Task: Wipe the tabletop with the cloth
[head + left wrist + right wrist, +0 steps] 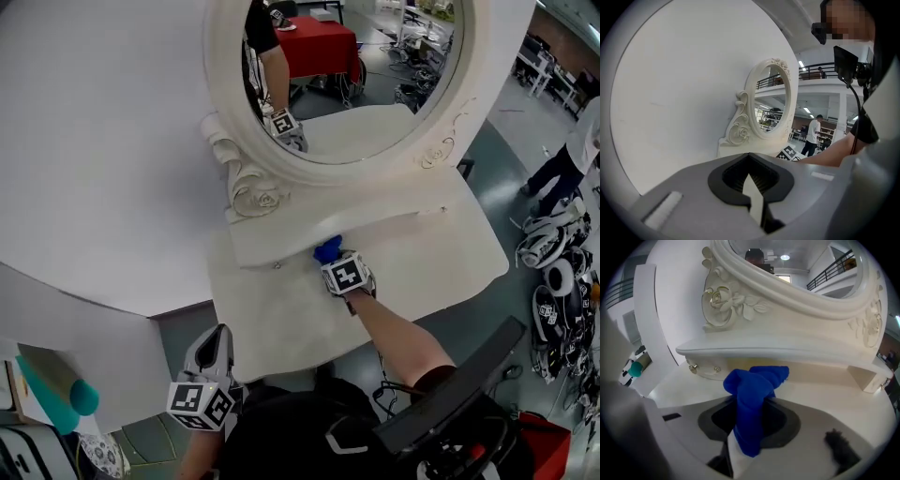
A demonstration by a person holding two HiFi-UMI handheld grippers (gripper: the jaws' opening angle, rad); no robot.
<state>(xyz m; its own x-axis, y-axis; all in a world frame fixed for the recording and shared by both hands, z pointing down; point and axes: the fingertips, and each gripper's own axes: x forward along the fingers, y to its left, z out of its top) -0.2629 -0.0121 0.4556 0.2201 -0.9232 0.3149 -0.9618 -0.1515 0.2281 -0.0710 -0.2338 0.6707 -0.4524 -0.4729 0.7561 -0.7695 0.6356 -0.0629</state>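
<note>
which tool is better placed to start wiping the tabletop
Right. The right tool is shut on the crumpled blue cloth and sits over the cream tabletop. The left tool is shut, empty and held back near the person's body.

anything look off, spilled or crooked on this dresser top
Nothing stands out. No spill or damage shows on the tabletop, the mirror stands upright, and the blue cloth is simply bunched in the right claw.
</note>
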